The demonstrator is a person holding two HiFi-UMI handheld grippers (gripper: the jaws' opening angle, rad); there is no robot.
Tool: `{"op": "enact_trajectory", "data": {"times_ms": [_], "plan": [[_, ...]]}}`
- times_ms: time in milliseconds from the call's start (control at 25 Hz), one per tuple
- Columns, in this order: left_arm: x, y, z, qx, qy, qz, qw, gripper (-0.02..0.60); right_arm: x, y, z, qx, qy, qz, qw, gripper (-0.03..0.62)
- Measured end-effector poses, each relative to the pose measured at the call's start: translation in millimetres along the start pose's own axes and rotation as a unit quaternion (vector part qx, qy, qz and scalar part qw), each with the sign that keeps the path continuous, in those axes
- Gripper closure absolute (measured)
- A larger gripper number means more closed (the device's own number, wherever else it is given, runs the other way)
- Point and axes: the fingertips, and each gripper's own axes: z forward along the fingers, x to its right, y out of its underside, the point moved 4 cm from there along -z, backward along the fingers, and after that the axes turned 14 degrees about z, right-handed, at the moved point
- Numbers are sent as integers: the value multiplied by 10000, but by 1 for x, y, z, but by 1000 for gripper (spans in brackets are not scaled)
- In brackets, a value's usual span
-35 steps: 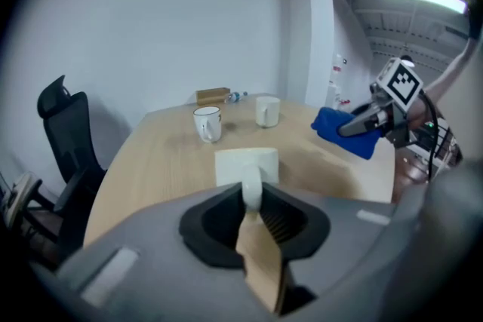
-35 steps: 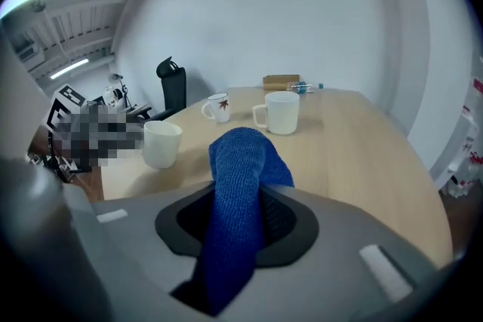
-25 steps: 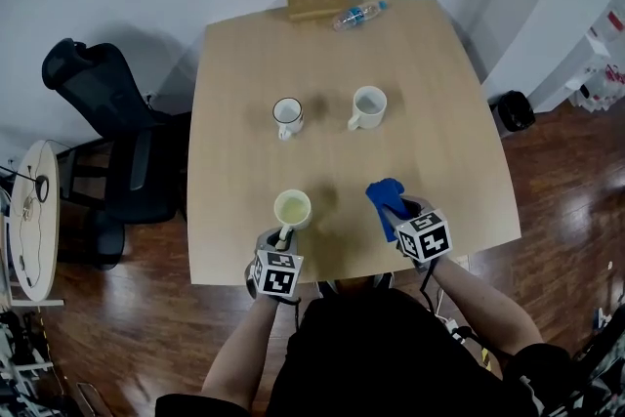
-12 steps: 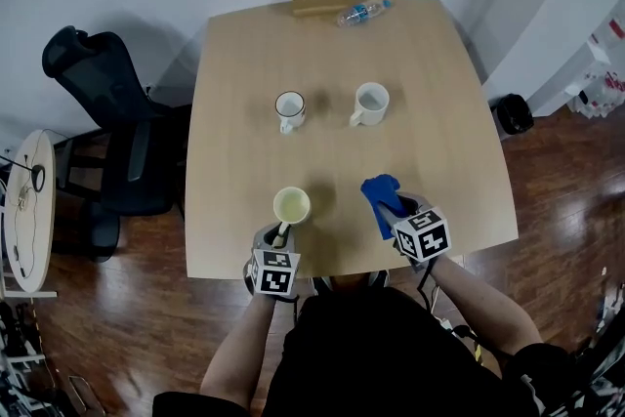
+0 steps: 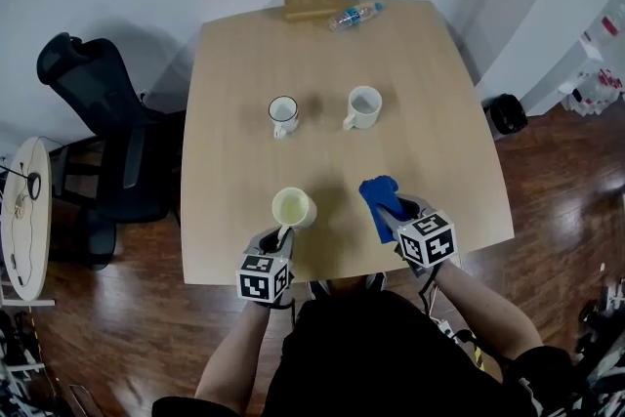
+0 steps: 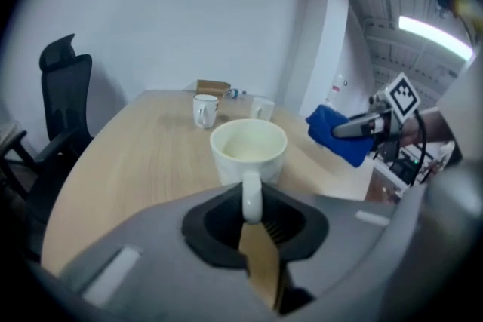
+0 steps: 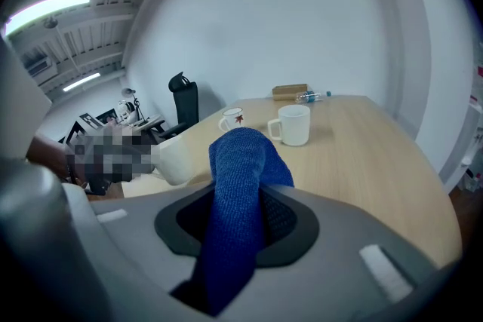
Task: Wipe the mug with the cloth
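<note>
A cream mug (image 5: 292,207) sits at the table's near edge, its handle toward me. My left gripper (image 5: 283,235) has just been closing and is shut on that handle (image 6: 251,196); the mug's bowl (image 6: 249,147) stands upright just beyond the jaws. My right gripper (image 5: 389,212) is shut on a blue cloth (image 5: 378,194), which pokes up and forward from between the jaws (image 7: 240,166). In the left gripper view the cloth (image 6: 336,133) hangs to the right of the mug, a short way off and not touching it.
Two more white mugs (image 5: 284,113) (image 5: 364,106) stand mid-table on the wooden table (image 5: 234,161). A wooden block (image 5: 313,1) and a plastic bottle (image 5: 354,15) lie at the far edge. A black office chair (image 5: 93,93) stands left of the table.
The left jaws opened briefly and closed on the mug's handle. Both grippers have come up a little, the mug with the left one and the cloth with the right.
</note>
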Motion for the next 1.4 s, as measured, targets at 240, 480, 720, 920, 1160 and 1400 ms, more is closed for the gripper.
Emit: {"op": "enact_trajectory", "data": {"times_ms": [240,480,720,920,1160,1400], "plan": [[23,-92,-47,1271,730,-289,9888,540,-48,-85,-62,1302,-873,-713,9851,477],[42,-168,-76,1914,1221,-709,9713,540,-151,-144,-127,2308,-1077,-3261,9104,479],[60,-199,-77,2296,1327,-1319,9551,540,-198,-114,-109,2734,246,-5638,7790,480],[67,-204,-81,2355,1396,-1253,9536,540,-194,-119,-116,2738,222,-5508,7881,481],[73,-213,-107,2471,1998,-128,9481,538,-187,-151,-156,2488,-1285,-4118,8672,480],[88,-212,-142,2503,3000,936,9158,537,-145,-185,-177,2068,-3287,-1426,9104,481]]}}
